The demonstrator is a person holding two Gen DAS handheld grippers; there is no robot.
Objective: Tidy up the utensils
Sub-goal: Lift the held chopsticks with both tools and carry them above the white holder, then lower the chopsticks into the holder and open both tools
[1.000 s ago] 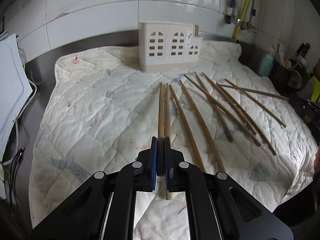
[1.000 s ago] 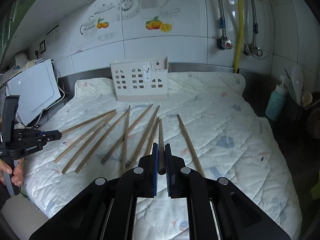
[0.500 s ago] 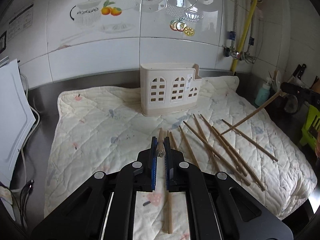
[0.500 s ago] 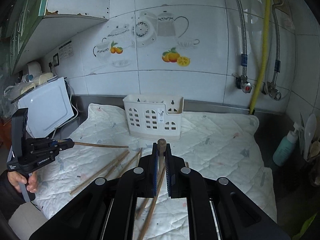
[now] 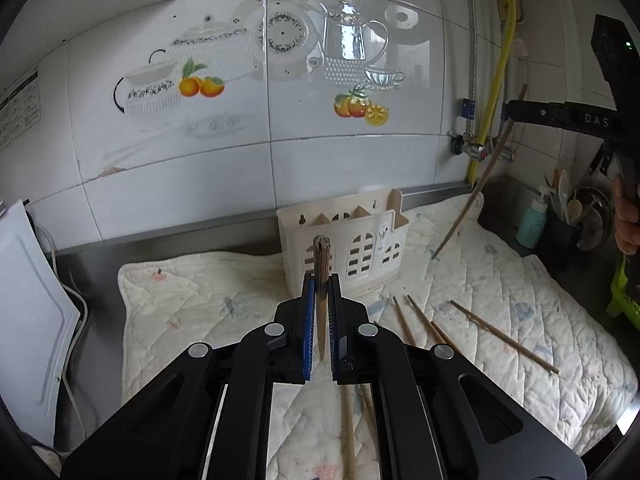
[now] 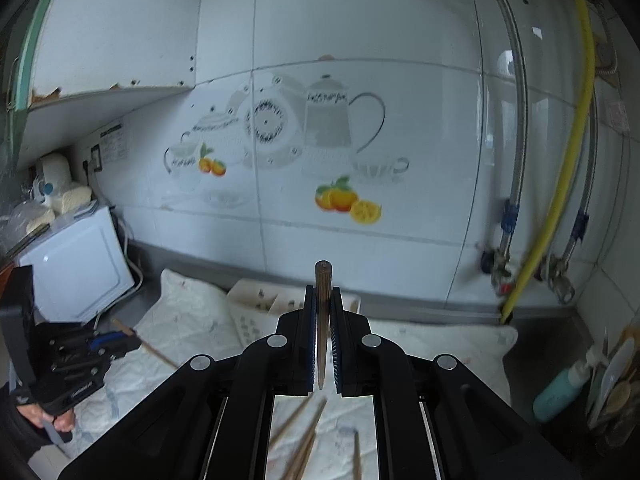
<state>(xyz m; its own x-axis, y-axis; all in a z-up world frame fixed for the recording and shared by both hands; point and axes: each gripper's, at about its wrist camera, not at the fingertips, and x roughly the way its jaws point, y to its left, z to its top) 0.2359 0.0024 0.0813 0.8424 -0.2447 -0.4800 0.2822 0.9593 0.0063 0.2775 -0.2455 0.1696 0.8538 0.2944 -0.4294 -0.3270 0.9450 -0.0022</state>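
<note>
My left gripper is shut on a wooden chopstick, held up above the quilted mat. Its blunt end stands in front of the cream plastic utensil holder at the back of the mat. My right gripper is shut on another chopstick, also lifted, with the holder just below and to its left. In the left wrist view the right gripper hangs high at the right, its chopstick slanting down. Several loose chopsticks lie on the mat.
A white appliance stands at the left edge of the steel counter. A teal bottle and a pot of utensils stand at the right. A yellow hose and metal pipes run down the tiled wall behind.
Both grippers have risen from the mat, each lifting its chopstick clear. The chopsticks went from lying flat to hanging steeply. The holder now sits lower in both views.
</note>
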